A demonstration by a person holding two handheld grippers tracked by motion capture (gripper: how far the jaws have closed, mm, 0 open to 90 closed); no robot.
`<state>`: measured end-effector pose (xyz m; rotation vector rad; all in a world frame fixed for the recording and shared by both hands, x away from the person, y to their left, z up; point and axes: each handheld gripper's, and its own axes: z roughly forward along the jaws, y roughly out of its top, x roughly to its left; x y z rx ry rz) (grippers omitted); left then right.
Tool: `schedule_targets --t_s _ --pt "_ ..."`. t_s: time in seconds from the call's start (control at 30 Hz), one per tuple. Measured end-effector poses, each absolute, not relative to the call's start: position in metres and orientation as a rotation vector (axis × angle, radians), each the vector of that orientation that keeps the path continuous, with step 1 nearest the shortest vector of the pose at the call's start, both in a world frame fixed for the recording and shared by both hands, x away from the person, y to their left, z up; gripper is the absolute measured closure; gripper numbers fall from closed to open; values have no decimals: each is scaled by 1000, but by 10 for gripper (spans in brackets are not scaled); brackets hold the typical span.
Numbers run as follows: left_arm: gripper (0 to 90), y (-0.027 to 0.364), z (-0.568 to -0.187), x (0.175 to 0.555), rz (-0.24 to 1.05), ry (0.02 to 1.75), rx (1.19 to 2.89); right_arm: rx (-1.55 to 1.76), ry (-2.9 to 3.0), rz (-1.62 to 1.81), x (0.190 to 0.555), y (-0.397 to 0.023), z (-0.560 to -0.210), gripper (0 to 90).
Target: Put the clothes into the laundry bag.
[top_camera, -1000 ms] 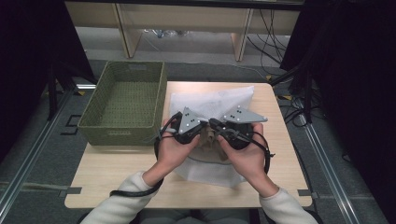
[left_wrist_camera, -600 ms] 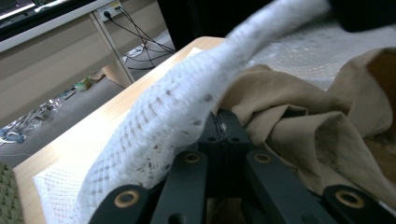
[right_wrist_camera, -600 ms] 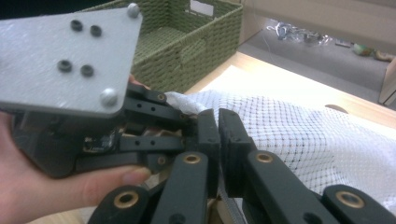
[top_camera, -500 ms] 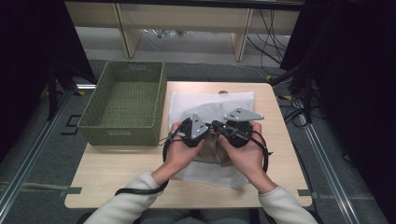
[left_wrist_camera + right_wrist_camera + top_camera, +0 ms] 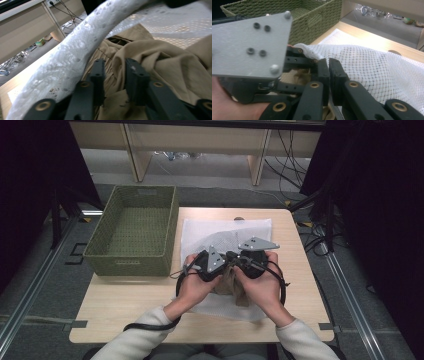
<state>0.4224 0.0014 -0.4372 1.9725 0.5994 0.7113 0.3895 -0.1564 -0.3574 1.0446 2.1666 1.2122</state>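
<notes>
While the right gripper (image 5: 329,68) pinches the white mesh bag's (image 5: 227,232) rim near the table's front edge, the left gripper (image 5: 113,75), jaws just spreading, releases the tan cloth (image 5: 160,57) inside; withdrawal seems next.

Left gripper (image 5: 113,75) jaws just been opening, tan cloth (image 5: 160,57) bunched between and around them, pads apart, white mesh bag (image 5: 75,50) edge arching over left jaw, wooden table (image 5: 10,83) lower left

A green woven basket (image 5: 132,229) sits on the wooden table (image 5: 120,305), just left of the grippers and slightly beyond them.
</notes>
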Motion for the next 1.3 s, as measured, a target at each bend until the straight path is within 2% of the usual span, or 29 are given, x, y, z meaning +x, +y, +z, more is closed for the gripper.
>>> schedule_targets --t_s 0.2,0.4,0.7,0.9,1.13,1.23,1.3 --pt "518 7 -435 409 702 592 1951 1037 2173 1221 389 -156 -357 889" --pt "457 16 -432 391 673 552 1958 1039 2171 1219 388 -156 -356 889" --pt "440 24 -432 364 625 491 1970 1046 2165 1209 387 -155 -355 889" --pt "410 12 -454 349 531 454 2066 1030 2175 1200 387 -155 -355 889" --pt "367 -4 -482 354 498 440 2200 1036 2184 1207 387 -155 -355 889" --pt "381 -11 -492 360 537 474 2191 1037 2180 1210 387 -154 -356 889" --pt "430 -14 -495 363 539 474 2234 1010 2187 1209 388 -154 -356 889"
